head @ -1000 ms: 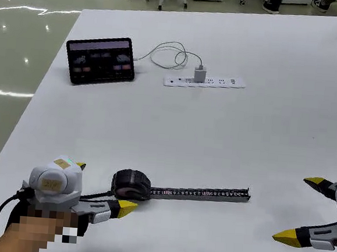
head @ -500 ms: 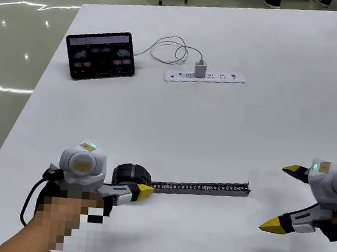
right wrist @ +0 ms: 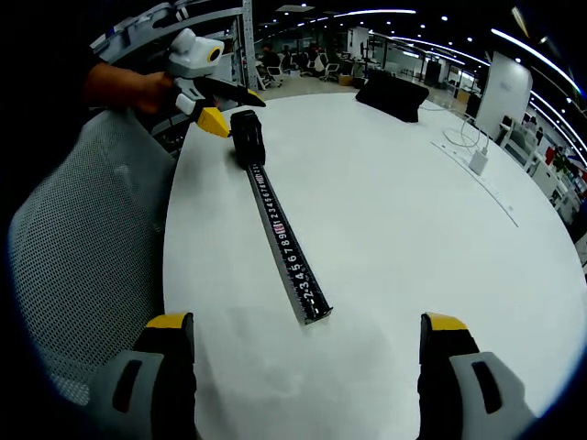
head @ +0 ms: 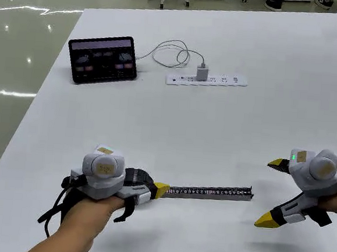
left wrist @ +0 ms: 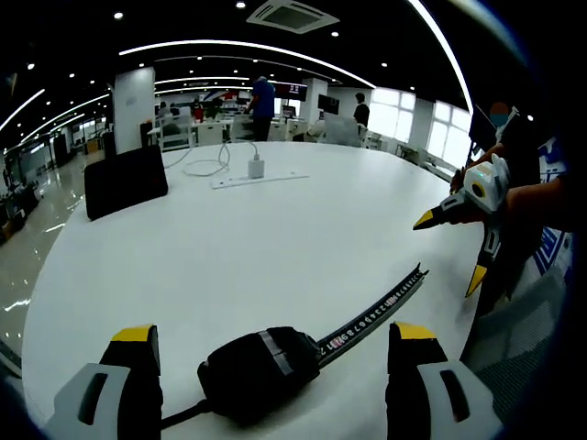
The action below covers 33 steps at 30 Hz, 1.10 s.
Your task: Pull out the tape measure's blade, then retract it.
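- Left gripper [left wrist: 275, 335] has advanced: its wide-open jaws now straddle the tape measure [left wrist: 261, 371] near the table [head: 226, 130]'s front edge.
- Tablet [head: 102, 59] and power strip [head: 207, 80] lie well behind.
- Right gripper [head: 270, 192], wide open and empty, hovers near the tip of the blade [head: 210, 193].
- Blade lies flat, pointing right.

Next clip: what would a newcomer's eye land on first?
The tape measure's blade lies drawn out on the white table, its black case between the open jaws of the left gripper. The right gripper hangs open just past the blade's tip. Farther back, a dark tablet stands beside a power strip.
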Motion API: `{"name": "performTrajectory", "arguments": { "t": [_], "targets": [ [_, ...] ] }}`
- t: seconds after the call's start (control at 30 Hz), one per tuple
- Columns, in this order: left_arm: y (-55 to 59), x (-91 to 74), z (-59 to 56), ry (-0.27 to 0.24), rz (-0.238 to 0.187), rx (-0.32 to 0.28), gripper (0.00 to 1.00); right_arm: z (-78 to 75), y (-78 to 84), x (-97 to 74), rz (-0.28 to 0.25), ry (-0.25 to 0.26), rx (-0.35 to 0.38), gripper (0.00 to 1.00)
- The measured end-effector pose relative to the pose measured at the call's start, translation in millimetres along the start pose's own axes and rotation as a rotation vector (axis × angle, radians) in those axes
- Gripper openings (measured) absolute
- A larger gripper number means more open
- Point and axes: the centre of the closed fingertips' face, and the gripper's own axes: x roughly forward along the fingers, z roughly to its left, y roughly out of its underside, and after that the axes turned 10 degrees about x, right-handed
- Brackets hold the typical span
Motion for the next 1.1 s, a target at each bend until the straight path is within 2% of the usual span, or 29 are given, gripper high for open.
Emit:
{"name": "performTrajectory", "arguments": {
  "t": [0.13, 0.23, 0.27, 0.3, 0.33, 0.43, 0.53, 0.6, 0.67, 0.73, 0.87, 1.1],
  "targets": [
    [12.0, 8.9, -0.4, -0.023, 0.022, -0.016, 1.00, -1.3, -1.1, 8.7, 0.033, -0.017, -0.026, 0.97],
    [17.7, 14.0, -2.1, -0.030, 0.020, -0.014, 1.00, -6.2, 1.8, 16.9, 0.062, -0.034, -0.045, 0.97],
    [15.8, 14.4, -0.3, -0.051, -0.004, -0.037, 1.00, -7.8, 2.5, 19.0, 0.070, -0.036, -0.050, 0.97],
    [18.0, 14.6, -2.6, -0.054, -0.015, -0.115, 1.00, -8.3, 3.0, 21.3, 0.083, -0.043, -0.059, 0.97],
    [20.1, 14.8, -2.6, -0.055, -0.011, -0.127, 1.00, -8.5, 3.0, 22.6, 0.090, -0.048, -0.064, 0.97],
    [17.9, 14.4, -0.4, -0.081, -0.022, -0.054, 1.00, -8.1, 1.1, 26.9, 0.106, -0.061, -0.084, 0.95],
    [13.3, 13.9, 1.8, -0.093, -0.038, -0.060, 1.00, -10.1, 0.6, 31.9, 0.126, -0.072, -0.098, 0.93],
    [15.2, 14.4, -0.1, -0.089, -0.034, -0.059, 1.00, -12.9, 0.9, 34.6, 0.130, -0.078, -0.120, 0.91],
    [18.0, 15.5, -2.2, -0.080, -0.025, -0.054, 1.00, -12.1, -2.1, 35.9, 0.128, -0.089, -0.142, 0.87],
    [15.9, 16.1, -1.5, -0.082, -0.038, -0.041, 1.00, -11.2, -3.6, 37.4, 0.133, -0.096, -0.168, 0.84],
    [18.2, 17.4, -3.4, -0.065, -0.043, -0.060, 1.00, -11.5, -1.6, 39.9, 0.151, -0.114, -0.214, 0.72],
    [18.0, 17.6, -1.0, -0.069, -0.049, -0.080, 1.00, -9.5, 7.6, 41.3, 0.192, -0.142, -0.217, 0.48]
  ]
}}
